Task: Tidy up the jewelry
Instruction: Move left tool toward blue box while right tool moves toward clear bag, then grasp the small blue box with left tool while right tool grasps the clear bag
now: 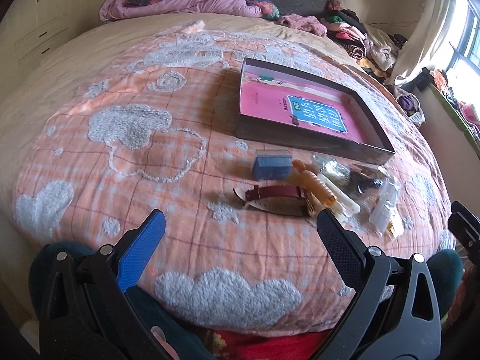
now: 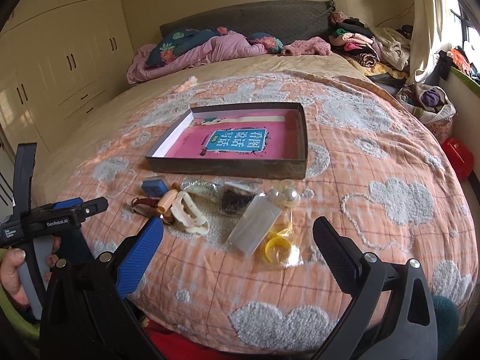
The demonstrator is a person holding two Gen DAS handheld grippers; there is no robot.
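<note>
A: Where is the jewelry, exactly?

B: In a loose heap on the peach quilt (image 2: 345,162), just on the near side of the shallow box (image 2: 302,138). None of it is in the box yet. From the left of the heap: a small blue case (image 2: 153,187), a watch with a dark red strap (image 1: 277,195), a peach bangle (image 2: 168,201), a cream bangle (image 2: 189,216), then clear packets, one with yellow rings (image 2: 277,244), and two pearl beads (image 2: 285,196) at the far right.

A: How does the watch lie?

B: Its strap runs left to right in the left wrist view, across the line of the fingers, not along it.

A: Which gripper is nearer to it?

B: The left gripper (image 1: 240,228), I judge. The watch sits just ahead of it, a little right of centre, close to the right finger's tip. The right gripper (image 2: 240,234) faces the flat clear packet (image 2: 255,228) and the yellow rings instead; the watch is off to its left.

A: Are they holding anything?

B: No. Both stand spread wide with nothing between the pads.

A: So the coming move?

B: Probably the left one goes forward and slightly right, closing across the strap's narrow width, then carries it far, over the box's near wall.
</note>
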